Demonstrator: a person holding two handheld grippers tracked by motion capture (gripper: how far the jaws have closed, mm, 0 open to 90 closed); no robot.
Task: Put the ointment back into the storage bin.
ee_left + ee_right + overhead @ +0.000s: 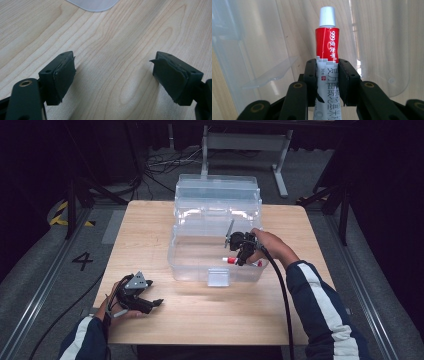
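Note:
A red-and-white tube (327, 53) with a white cap sits between the jaws of my right gripper (327, 80), which is shut on its white lower half. In the high view that right gripper (243, 256) reaches down inside the clear plastic box (186, 265), and the tube (231, 261) lies low near the box's front wall. My left gripper (150, 302) rests at the table's front left in a person's hand. Its jaws stand wide apart over bare wood, the left gripper (113, 75) holding nothing.
The clear box has its lid (216, 187) folded back at the far side and a latch (218, 277) on the front. The wooden table (210, 315) has free room in front of the box. A corner of the box (92, 4) shows ahead of the left gripper.

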